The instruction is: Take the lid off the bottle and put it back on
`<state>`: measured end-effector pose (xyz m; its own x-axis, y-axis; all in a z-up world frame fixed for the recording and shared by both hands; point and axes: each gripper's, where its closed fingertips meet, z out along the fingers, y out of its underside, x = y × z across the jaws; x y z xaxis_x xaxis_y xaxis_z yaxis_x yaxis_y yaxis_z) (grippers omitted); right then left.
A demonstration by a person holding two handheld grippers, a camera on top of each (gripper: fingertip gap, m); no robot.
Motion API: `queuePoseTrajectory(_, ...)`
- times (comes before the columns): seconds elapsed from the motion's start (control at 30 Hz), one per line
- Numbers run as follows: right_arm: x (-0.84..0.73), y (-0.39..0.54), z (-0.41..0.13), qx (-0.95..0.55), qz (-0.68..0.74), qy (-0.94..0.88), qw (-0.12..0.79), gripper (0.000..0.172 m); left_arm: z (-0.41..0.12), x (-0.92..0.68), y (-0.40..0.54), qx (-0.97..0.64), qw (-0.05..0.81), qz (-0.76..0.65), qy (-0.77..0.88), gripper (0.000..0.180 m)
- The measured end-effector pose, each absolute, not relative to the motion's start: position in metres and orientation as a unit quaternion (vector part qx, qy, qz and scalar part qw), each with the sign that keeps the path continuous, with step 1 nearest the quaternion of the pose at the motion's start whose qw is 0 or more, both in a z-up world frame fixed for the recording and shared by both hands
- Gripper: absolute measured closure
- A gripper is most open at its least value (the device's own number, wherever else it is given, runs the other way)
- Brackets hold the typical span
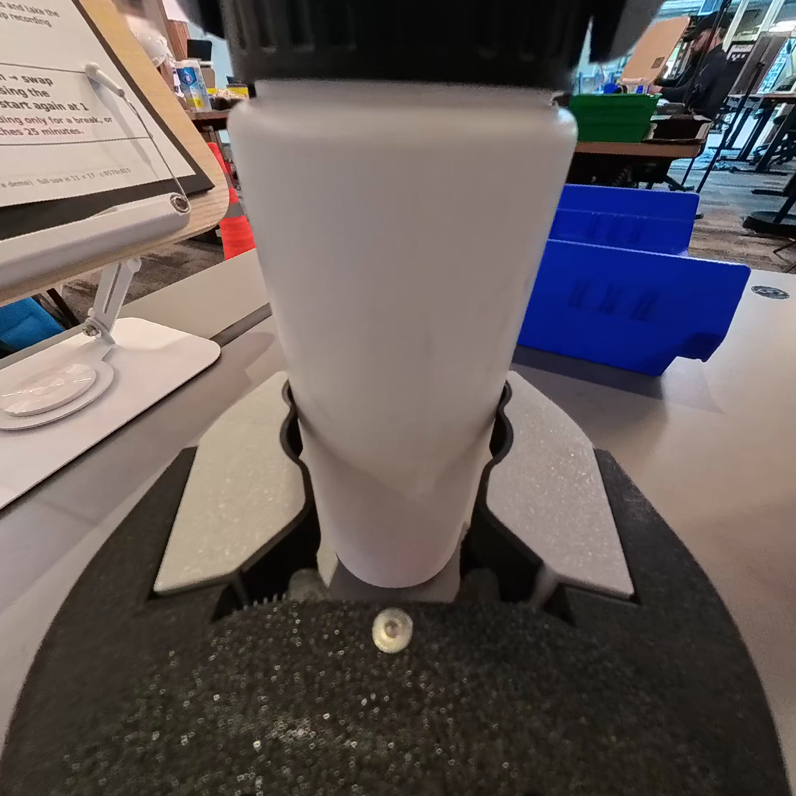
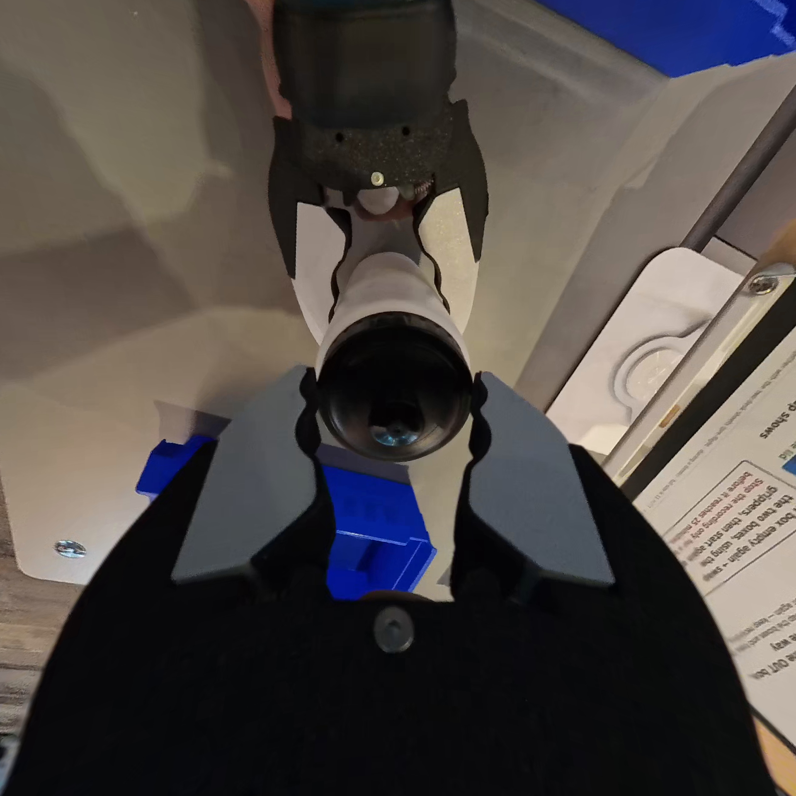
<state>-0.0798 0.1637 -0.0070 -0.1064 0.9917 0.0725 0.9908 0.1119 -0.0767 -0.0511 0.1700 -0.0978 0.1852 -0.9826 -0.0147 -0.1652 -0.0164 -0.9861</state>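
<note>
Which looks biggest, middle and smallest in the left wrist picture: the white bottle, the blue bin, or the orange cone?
1. Bottle: fills the middle of the view, but it is right up at the camera, so it looks extra big.
2. Blue bin: farther back on the table.
3. Orange cone: smallest, mostly hidden behind the bottle, so its real size is unsure.

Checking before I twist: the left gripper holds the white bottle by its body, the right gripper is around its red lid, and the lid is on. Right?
Not quite: the lid is black, not red, as the right wrist view shows. The rest stands: the left gripper holds the white bottle by its body, the right gripper is around the lid, and the lid is on.
</note>
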Motion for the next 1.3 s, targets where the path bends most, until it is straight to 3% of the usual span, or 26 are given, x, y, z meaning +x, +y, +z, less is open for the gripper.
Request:
queuePoseTrajectory(0.43, -0.079, 0.164, -0.006, -0.627, -0.037, -0.778, 0.03, 0.103, -0.098, -0.05, 0.168, -0.582, 0.494, -0.424, 0.488, 0.094)
queuePoseTrajectory(0.53, -0.095, 0.163, 0.009, -0.674, 0.002, -0.733, 0.091, 0.107, -0.098, -0.049, 0.168, -0.583, 0.498, -0.419, 0.487, 0.094)
queuePoseTrajectory(0.63, -0.107, 0.16, 0.028, -0.748, 0.048, -0.647, 0.141, 0.099, -0.098, -0.049, 0.168, -0.585, 0.502, -0.413, 0.486, 0.094)
queuePoseTrajectory(0.7, -0.098, 0.16, 0.023, -0.806, 0.033, -0.575, 0.139, 0.084, -0.098, -0.049, 0.169, -0.587, 0.501, -0.414, 0.482, 0.094)
queuePoseTrajectory(0.77, -0.085, 0.165, 0.013, -0.855, 0.004, -0.497, 0.15, 0.082, -0.098, -0.049, 0.169, -0.588, 0.501, -0.415, 0.481, 0.094)
queuePoseTrajectory(0.83, -0.074, 0.172, 0.008, -0.888, -0.02, -0.426, 0.174, 0.091, -0.098, -0.049, 0.169, -0.588, 0.501, -0.416, 0.48, 0.094)
queuePoseTrajectory(0.97, -0.066, 0.174, 0.0, -0.93, -0.008, -0.324, 0.174, 0.089, -0.097, -0.049, 0.17, -0.59, 0.499, -0.421, 0.476, 0.094)
queuePoseTrajectory(1.03, -0.066, 0.174, -0.002, -0.936, -0.004, -0.31, 0.169, 0.089, -0.097, -0.049, 0.17, -0.59, 0.499, -0.42, 0.476, 0.094)
queuePoseTrajectory(1.1, -0.073, 0.17, -0.004, -0.94, 0.02, -0.302, 0.155, 0.103, -0.097, -0.049, 0.17, -0.59, 0.499, -0.419, 0.477, 0.094)
queuePoseTrajectory(1.3, -0.072, 0.165, -0.006, -0.933, -0.001, -0.343, 0.107, 0.103, -0.098, -0.049, 0.169, -0.59, 0.501, -0.41, 0.483, 0.094)
